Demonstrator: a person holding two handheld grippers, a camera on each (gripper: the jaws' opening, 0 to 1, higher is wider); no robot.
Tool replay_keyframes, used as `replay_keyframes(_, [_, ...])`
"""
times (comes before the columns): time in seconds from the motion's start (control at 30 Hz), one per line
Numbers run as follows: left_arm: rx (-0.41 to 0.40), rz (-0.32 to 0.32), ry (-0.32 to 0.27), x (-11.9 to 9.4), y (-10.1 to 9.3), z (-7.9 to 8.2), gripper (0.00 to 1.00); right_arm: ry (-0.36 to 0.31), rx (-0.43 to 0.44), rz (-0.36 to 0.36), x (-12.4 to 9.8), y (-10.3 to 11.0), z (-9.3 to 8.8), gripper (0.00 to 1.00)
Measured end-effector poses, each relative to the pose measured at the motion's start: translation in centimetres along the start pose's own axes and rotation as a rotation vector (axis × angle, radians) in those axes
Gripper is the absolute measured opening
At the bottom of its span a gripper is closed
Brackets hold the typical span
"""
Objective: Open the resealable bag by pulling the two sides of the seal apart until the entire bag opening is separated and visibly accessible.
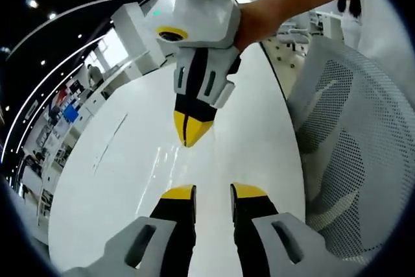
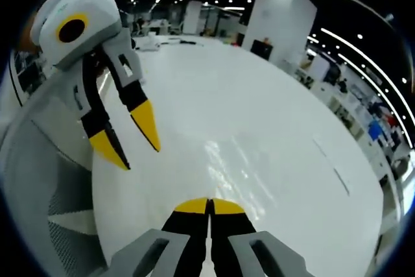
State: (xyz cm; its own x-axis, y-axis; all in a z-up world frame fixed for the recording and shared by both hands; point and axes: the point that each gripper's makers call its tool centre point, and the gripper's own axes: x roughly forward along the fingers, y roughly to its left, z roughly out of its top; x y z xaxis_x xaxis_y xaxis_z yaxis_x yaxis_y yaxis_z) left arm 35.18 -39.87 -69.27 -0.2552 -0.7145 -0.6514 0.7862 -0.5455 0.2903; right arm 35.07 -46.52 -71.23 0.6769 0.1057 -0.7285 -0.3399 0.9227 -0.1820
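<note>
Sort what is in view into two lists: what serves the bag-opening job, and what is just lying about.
Serves the job:
- left gripper, jaws open
- right gripper, jaws shut, nothing between them
- white table, the work surface under both

Just about:
- mesh chair beside the table
- desks and shelving far behind

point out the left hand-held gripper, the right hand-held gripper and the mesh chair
left hand-held gripper (image 1: pixel 213 191): left gripper view, gap between its yellow tips, jaws apart
right hand-held gripper (image 2: pixel 208 205): right gripper view, seam where its yellow tips meet
white mesh chair (image 1: pixel 350 141): left gripper view, perforated backrest
</note>
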Motion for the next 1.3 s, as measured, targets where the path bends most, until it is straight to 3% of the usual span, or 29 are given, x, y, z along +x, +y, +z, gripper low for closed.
replay_keyframes(0.33, [-0.074,0.05,0.007,-1.5,0.7,-2.0,0.18,0.052,0.035,-0.031,1.0,-0.3,-2.0,0.0])
replay_keyframes(0.7, [-0.137,0.059,0.025,-1.9,0.2,-3.8,0.19,0.079,0.019,-0.036,2.2,-0.8,-2.6,0.0])
replay_keyframes(1.3, [-0.189,0.064,0.035,-2.2,-0.7,-4.7,0.19,0.105,0.007,-0.049,3.6,-1.7,-3.3,0.0])
